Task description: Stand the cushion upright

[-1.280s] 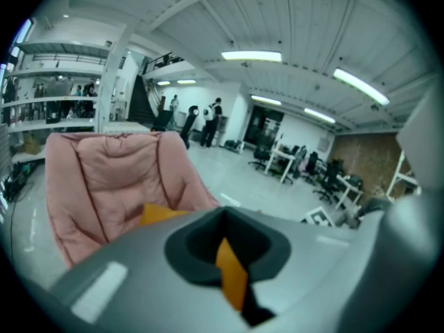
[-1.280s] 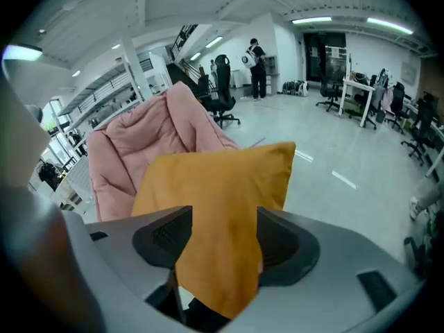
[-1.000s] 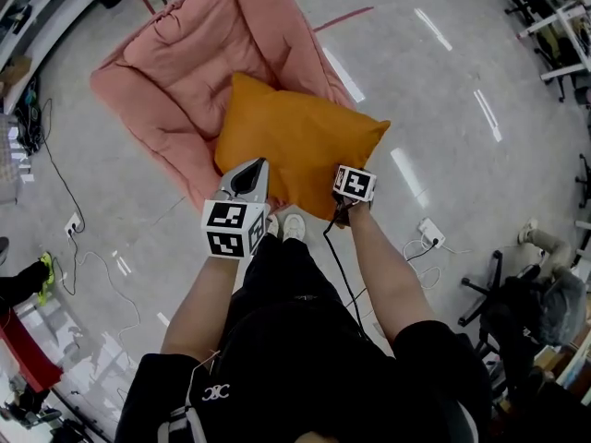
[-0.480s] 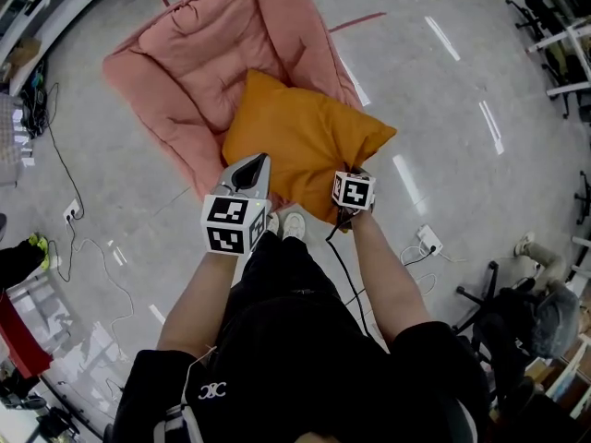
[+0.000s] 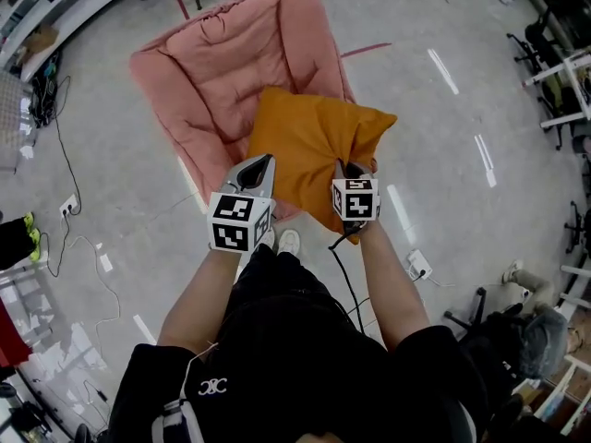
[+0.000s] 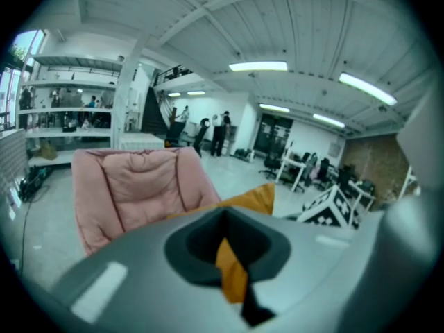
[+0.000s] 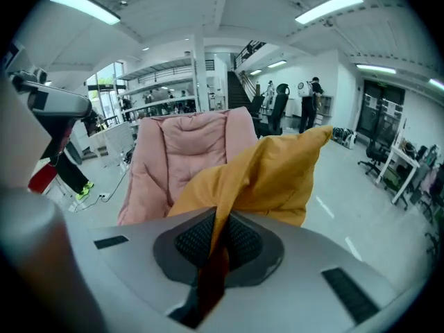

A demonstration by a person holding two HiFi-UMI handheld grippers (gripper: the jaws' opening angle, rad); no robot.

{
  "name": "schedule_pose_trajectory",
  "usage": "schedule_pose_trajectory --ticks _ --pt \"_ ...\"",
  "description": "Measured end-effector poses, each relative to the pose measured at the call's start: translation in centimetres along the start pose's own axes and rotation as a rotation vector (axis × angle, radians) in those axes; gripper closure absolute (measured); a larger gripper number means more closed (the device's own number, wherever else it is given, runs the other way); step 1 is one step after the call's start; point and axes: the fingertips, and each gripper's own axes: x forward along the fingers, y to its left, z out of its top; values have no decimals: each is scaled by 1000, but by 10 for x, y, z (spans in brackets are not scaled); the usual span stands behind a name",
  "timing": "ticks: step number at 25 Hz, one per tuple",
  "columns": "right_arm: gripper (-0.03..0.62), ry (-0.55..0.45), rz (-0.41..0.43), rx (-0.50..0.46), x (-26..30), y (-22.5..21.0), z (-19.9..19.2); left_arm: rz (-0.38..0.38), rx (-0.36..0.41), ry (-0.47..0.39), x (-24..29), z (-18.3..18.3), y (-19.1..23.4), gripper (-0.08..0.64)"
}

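An orange cushion (image 5: 309, 146) lies tilted on the seat of a pink padded floor chair (image 5: 226, 72), its near edge raised. My left gripper (image 5: 259, 164) is shut on the cushion's near left edge. In the left gripper view a strip of orange fabric (image 6: 229, 269) is pinched between the jaws of that gripper (image 6: 225, 255). At the near right corner my right gripper (image 5: 347, 170) is shut on a bunched fold. The right gripper view shows the cushion (image 7: 270, 172) rising out of its closed jaws (image 7: 215, 245), with the pink chair (image 7: 180, 151) behind it.
Cables and a power strip (image 5: 417, 264) lie on the grey floor around the chair. Office chairs and desks (image 5: 554, 72) stand at the right, shelving (image 5: 28, 26) at the left. The person's shoes (image 5: 288, 241) are just below the cushion's near edge.
The right gripper has risen and rolled, pulling the cushion's near right corner up. The cushion now stands steeper and is bunched. The left gripper has risen a little, still gripping.
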Motion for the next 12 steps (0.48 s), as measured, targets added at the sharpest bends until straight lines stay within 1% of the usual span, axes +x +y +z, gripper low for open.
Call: schedule_pose_trajectory --ticks 4,7,9,12 --pt "577 -37 33 -112 -22 15 33 21 -12 -31 -17 6 1 563" --pt "578 -51 59 -220 -37 26 60 40 -21 -58 -32 11 6 563" --pt "578 -52 82 -317 -46 32 78 54 -30 -77 -41 14 13 563" --pt "577 -38 132 -493 -58 44 102 75 -50 -96 -53 19 23 563"
